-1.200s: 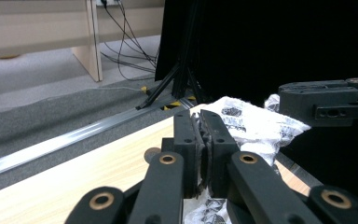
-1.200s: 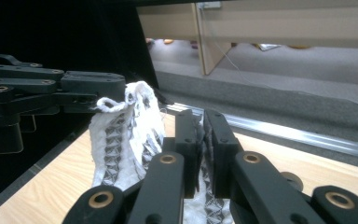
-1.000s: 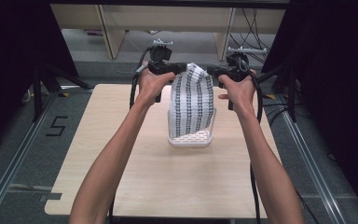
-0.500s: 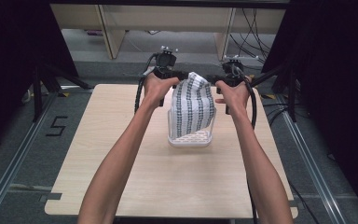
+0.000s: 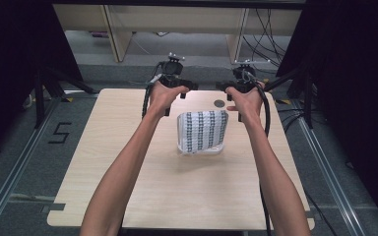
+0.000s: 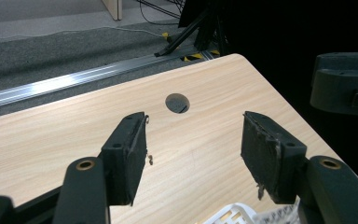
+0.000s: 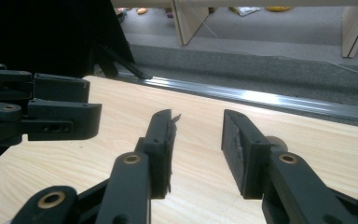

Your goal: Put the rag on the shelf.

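High view: both tongs, left (image 5: 189, 87) and right (image 5: 222, 86), hover beyond the white basket draped in black-patterned cloth (image 5: 202, 132) on the pale wooden tabletop (image 5: 128, 147). Left gripper view: jaws spread wide, empty, the basket just beneath them. Right gripper view: jaws parted, empty.

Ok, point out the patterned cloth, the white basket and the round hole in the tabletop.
patterned cloth (image 5: 204, 130), high view, middle of its top face.
white basket (image 6: 230, 215), left gripper view, its rim.
round hole (image 6: 177, 102), left gripper view, its centre.

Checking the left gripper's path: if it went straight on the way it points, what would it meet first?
Probably the bare table near its round hole; nothing lies between the open left gripper and it. Depth is uncertain.
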{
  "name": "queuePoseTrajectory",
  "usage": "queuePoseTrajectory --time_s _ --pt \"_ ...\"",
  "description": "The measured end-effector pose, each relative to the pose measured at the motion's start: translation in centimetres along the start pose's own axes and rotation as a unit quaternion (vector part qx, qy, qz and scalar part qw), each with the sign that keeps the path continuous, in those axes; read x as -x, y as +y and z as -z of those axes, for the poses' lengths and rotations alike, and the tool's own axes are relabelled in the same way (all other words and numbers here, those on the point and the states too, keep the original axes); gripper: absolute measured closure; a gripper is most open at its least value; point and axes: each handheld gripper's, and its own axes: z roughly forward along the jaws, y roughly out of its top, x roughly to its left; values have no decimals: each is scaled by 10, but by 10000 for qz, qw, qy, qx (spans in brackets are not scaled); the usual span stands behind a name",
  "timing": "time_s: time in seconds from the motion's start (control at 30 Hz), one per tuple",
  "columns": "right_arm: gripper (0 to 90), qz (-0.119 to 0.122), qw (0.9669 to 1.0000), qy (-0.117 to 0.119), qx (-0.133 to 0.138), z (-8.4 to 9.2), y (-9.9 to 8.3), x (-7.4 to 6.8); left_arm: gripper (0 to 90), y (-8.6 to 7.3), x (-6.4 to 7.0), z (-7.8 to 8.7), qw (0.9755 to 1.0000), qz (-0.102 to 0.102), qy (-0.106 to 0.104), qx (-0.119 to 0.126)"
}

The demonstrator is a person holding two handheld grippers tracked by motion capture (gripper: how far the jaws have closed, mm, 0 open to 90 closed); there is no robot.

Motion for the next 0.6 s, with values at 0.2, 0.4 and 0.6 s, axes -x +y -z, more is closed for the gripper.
queuePoseTrajectory --time_s 0.2,0.4,0.6 --pt "604 81 9999 75 26 8 0 -2 389 -3 -4 13 9999 9 -72 92" --pt "528 259 9996 86 -66 13 -7 1 365 -9 -14 23 10000 65 -61 -8" --pt "477 327 9993 140 -143 18 -10 1 355 -13 -18 34 9998 146 -114 13"
